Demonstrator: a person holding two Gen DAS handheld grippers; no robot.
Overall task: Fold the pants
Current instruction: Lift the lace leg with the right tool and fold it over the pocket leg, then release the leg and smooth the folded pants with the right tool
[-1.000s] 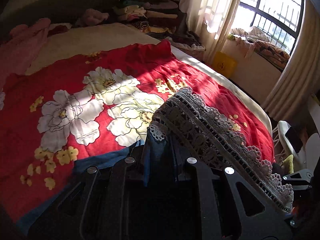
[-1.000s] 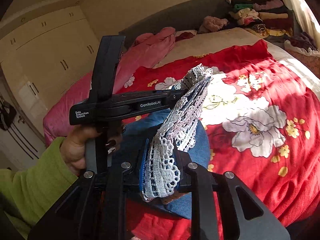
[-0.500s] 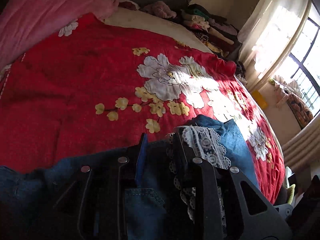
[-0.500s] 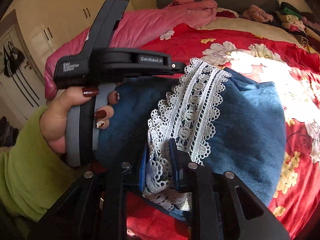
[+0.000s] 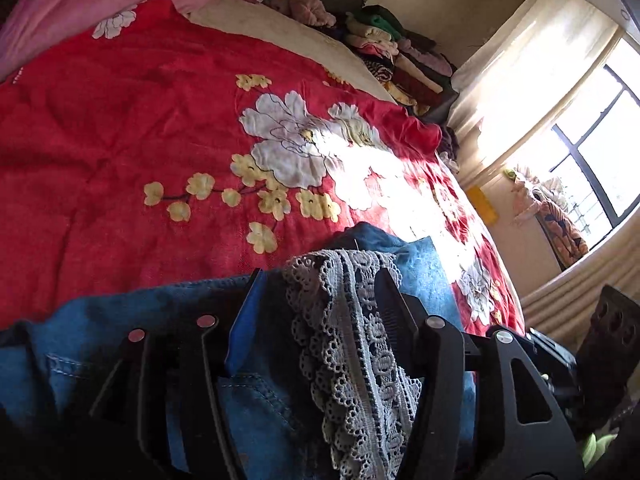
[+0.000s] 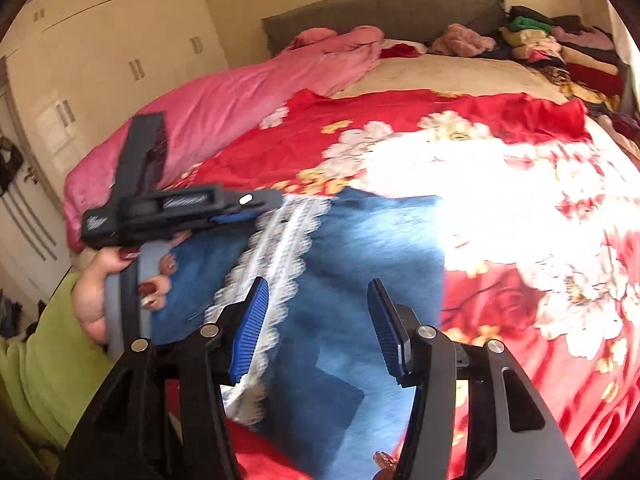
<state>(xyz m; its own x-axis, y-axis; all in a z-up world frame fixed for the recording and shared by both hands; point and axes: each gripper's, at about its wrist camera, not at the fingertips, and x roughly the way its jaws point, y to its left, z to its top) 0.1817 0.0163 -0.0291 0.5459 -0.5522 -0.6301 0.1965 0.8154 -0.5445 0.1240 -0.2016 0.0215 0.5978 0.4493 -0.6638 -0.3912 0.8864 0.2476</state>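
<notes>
Blue jeans (image 6: 360, 248) with a white lace hem (image 6: 280, 248) lie folded on the red flowered blanket (image 6: 500, 280). My right gripper (image 6: 318, 320) hovers just above them, its jaws opening, with nothing pressed between the blue pads (image 6: 250, 320). In the right wrist view my left gripper (image 6: 264, 204) is held by a hand (image 6: 96, 292) with red nails, and its tip sits at the lace's far end. In its own view the left gripper (image 5: 318, 292) is opening. The lace hem (image 5: 352, 340) lies loose between its fingers, over the denim (image 5: 120, 320).
A pink quilt (image 6: 240, 92) lies along the bed's left side. Stacked folded clothes (image 6: 560, 48) sit at the headboard corner. A cream wardrobe (image 6: 100, 52) stands to the left. A curtained window (image 5: 580, 120) with clothes on its sill (image 5: 552, 208) is to the right.
Both grippers carried the lace-hemmed leg end down onto the jeans. Both jaws have widened. The right one has let go of the lace and drawn back. The lace lies loose in the left.
</notes>
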